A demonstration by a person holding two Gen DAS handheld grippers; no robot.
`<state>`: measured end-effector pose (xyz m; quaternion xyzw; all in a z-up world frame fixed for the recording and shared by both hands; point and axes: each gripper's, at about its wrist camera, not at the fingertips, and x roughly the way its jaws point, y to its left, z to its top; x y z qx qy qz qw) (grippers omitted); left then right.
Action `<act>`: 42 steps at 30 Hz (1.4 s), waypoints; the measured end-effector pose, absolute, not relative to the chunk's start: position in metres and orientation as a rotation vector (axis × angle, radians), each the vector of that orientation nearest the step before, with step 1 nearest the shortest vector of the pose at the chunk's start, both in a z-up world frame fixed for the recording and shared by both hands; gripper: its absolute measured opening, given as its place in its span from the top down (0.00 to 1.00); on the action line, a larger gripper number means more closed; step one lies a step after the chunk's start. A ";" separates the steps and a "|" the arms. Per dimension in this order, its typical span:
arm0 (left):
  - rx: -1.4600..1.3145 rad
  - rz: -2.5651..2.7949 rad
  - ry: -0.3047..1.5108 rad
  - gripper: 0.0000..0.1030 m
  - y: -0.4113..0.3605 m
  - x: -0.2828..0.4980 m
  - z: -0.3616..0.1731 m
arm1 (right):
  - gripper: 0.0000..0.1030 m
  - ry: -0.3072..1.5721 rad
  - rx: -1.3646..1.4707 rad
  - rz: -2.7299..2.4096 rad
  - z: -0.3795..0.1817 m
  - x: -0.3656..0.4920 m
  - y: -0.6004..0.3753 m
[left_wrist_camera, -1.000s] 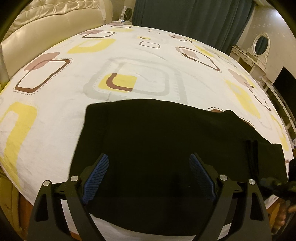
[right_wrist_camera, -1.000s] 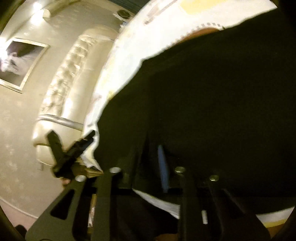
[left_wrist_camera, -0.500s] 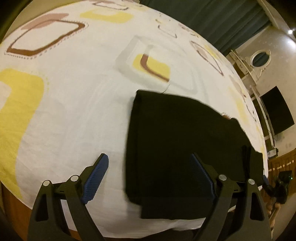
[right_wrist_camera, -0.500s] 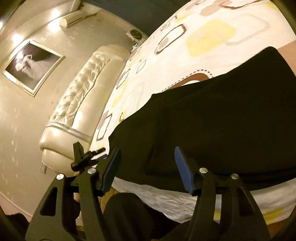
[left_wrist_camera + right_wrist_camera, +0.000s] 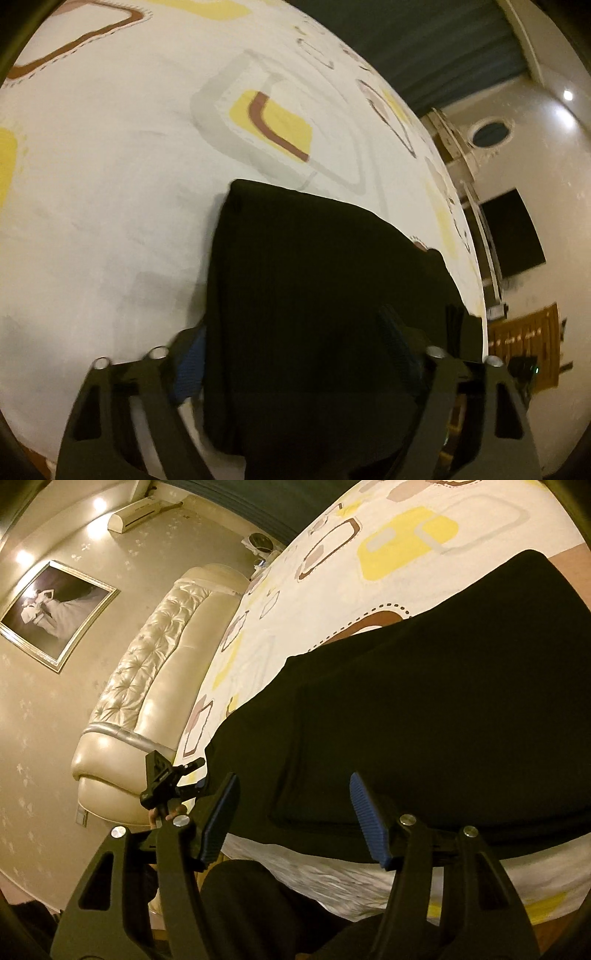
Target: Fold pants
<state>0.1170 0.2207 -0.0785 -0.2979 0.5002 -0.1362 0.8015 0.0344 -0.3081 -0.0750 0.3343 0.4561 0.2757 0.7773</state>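
I see the black pants (image 5: 317, 295) folded into a flat block on the bed sheet (image 5: 110, 192), near the bed's front edge. The sheet is white with yellow, brown and grey rounded-square prints and covers the whole bed.

My left gripper (image 5: 295, 347) is low over the near end of the pants. Its fingers stand wide apart, nothing pinched; the left blue pad (image 5: 192, 365) sits just beside the pants' left edge over the sheet, the other finger is over the dark cloth. Whether the fingers touch the fabric I cannot tell; the view is blurred.

My right gripper (image 5: 293, 816) hovers at the front edge of the pants (image 5: 424, 716), fingers spread wide too, holding nothing. The blue pads (image 5: 369, 819) show clear of the cloth. The left gripper also shows in this view (image 5: 166, 779), at the far corner of the pants.

Room: a cream tufted headboard (image 5: 147, 686) at the bed's end, a framed picture (image 5: 51, 613) on the patterned wall above it, an air conditioner (image 5: 136, 515) high on the wall, spot lights on the ceiling. Dark curtains (image 5: 424, 44) behind the bed, an oval mirror (image 5: 493, 134) over a white dresser, a dark screen (image 5: 513, 232) on the wall beyond.
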 end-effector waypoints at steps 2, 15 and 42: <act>-0.609 -0.259 1.093 0.61 0.218 0.118 -0.079 | 0.38 0.987 0.722 0.596 -0.076 0.035 -0.308; -0.548 -0.255 1.037 0.87 0.183 0.111 -0.013 | 0.13 0.932 0.701 0.468 -0.062 0.034 -0.330; 0.057 -0.240 0.918 0.87 -0.152 0.095 0.054 | 0.13 0.833 0.769 0.265 -0.054 0.034 -0.393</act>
